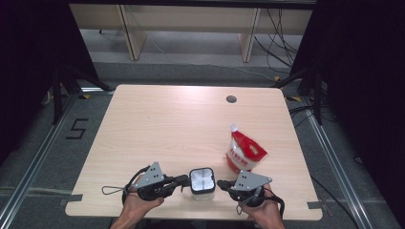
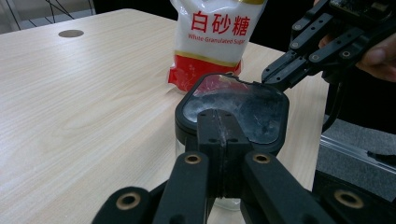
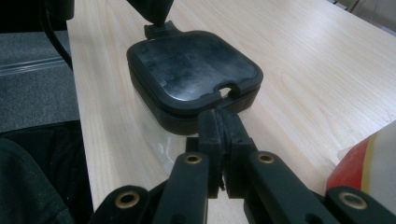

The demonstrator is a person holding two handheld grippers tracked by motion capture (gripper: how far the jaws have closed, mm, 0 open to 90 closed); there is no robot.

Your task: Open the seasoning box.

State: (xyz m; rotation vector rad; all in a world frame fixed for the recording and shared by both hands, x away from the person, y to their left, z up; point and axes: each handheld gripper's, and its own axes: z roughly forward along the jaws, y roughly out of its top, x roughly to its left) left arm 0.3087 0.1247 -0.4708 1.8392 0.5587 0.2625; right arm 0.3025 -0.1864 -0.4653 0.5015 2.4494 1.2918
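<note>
**Colours on the table**

You've got a clear jar [image 1: 202,180] w/ a black lid [image 3: 194,70], its top smudged grey-white. Far right of it, a sugar pouch [image 1: 244,151]: red & white, gold band, red Chinese characters on the white. Table [image 1: 167,124] is pale wood grain. Both grippers, left [image 1: 184,179] & right [image 1: 220,183], are black w/ grey plates.

Your left hand [image 1: 138,200] comes in from 6 o'clock at the bottom left, wrapped round the left gripper [image 1: 185,179], which lies level and points toward 3 o'clock. Jaws pressed together, tips meeting [image 2: 223,135]. Your right hand [image 1: 263,210] enters at the bottom right, holding the right gripper [image 1: 219,183] level, aimed at 9 o'clock, straight at the left one. Its jaws are also pressed together [image 3: 223,135]. Both grippers face each other tip to tip with a gap between them. Forearms low, near the 6 o'clock edge.
</note>
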